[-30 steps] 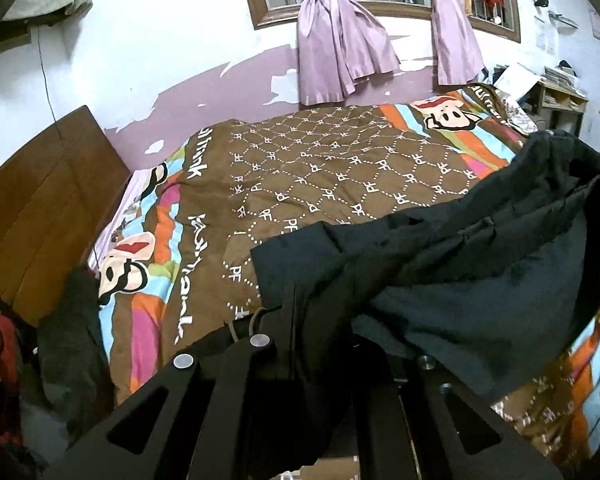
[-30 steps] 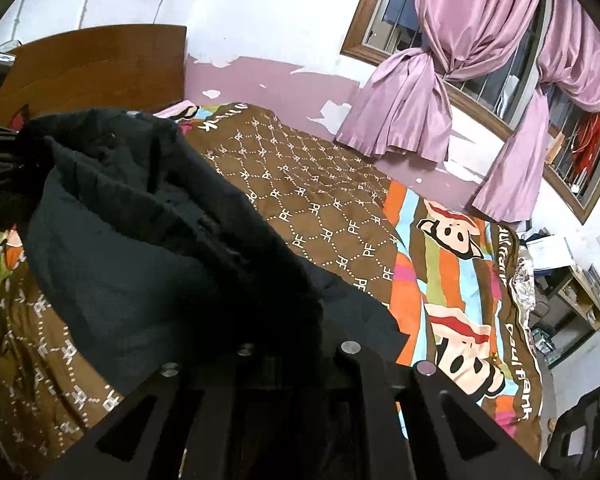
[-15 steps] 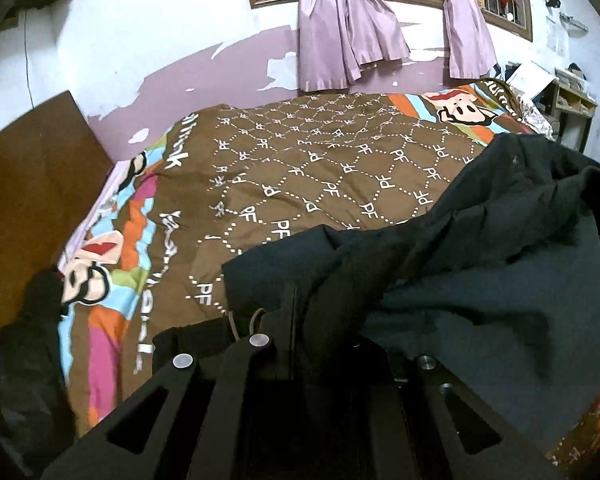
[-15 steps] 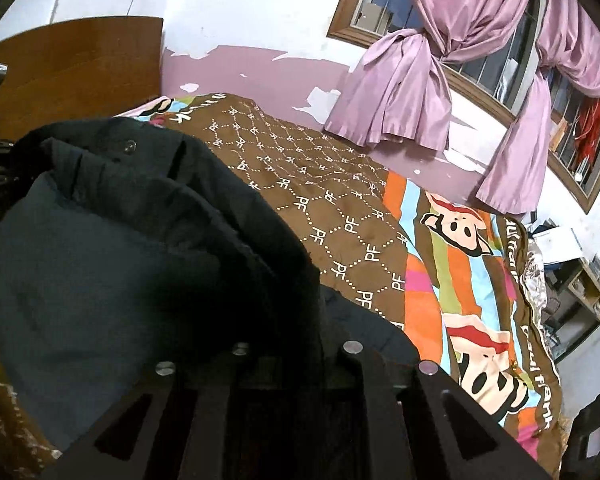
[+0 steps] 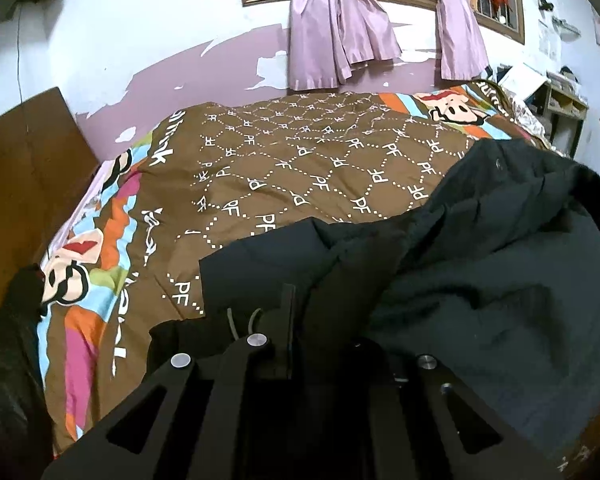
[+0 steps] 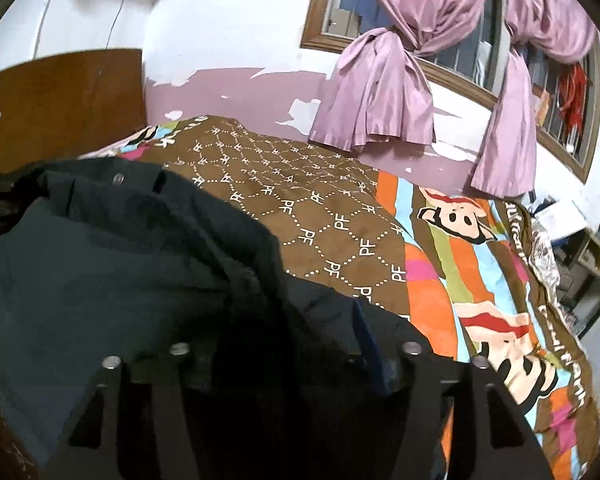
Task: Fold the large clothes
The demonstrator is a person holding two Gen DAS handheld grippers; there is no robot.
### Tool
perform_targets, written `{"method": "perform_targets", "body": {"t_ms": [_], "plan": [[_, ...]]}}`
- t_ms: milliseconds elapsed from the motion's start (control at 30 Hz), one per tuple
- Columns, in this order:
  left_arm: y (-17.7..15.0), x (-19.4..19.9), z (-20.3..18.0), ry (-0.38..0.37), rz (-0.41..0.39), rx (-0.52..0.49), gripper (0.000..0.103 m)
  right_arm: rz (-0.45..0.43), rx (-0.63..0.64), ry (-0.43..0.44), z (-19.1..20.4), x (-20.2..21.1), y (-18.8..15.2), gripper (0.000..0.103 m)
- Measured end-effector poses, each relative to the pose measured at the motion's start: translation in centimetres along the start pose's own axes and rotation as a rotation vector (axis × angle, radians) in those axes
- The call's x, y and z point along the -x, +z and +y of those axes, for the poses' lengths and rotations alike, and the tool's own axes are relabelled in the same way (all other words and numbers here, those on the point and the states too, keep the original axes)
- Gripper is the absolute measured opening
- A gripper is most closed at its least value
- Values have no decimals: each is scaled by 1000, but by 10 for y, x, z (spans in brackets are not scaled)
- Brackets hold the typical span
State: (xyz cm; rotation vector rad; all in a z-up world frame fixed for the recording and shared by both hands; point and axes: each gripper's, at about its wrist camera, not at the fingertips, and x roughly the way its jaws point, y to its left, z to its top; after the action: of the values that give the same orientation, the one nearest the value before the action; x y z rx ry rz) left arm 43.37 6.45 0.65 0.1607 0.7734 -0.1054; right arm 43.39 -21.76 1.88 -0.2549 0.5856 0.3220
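Note:
A large dark jacket (image 5: 480, 280) lies bunched on the brown patterned bedspread (image 5: 300, 168), its near edge draped over both tools. My left gripper (image 5: 324, 320) is shut on a fold of the jacket near its hem, where a thin cord shows. In the right wrist view the same jacket (image 6: 120, 272) fills the left half, a snap button showing on its upper fold. My right gripper (image 6: 292, 340) has its jaws spread wide and still opening. Jacket cloth lies loose between them, and the pads do not press it.
A wooden headboard (image 5: 24, 184) stands at the left, with dark clothes (image 5: 8, 340) heaped below it. Behind the bed are a peeling purple wall and tied pink curtains (image 6: 380, 92). Shelves (image 6: 592, 264) stand beyond the bed's right end.
Both grippers have come down toward the bed, and the jacket has sunk onto the bedspread. The right gripper's jaws, shut on the cloth before, now stand apart.

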Motion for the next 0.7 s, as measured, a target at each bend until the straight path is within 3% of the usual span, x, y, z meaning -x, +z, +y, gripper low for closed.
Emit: {"method": "perform_targets", "body": {"t_ms": [233, 400, 700], "plan": [[-4, 0, 2, -25, -5, -13, 9, -3, -64, 79, -15, 1, -6, 74], [-4, 3, 12, -109, -24, 24, 19, -39, -59, 123, -17, 10, -10, 85], [-1, 11, 23, -239, -37, 70, 31, -48, -140, 142, -39, 14, -16, 91]]}}
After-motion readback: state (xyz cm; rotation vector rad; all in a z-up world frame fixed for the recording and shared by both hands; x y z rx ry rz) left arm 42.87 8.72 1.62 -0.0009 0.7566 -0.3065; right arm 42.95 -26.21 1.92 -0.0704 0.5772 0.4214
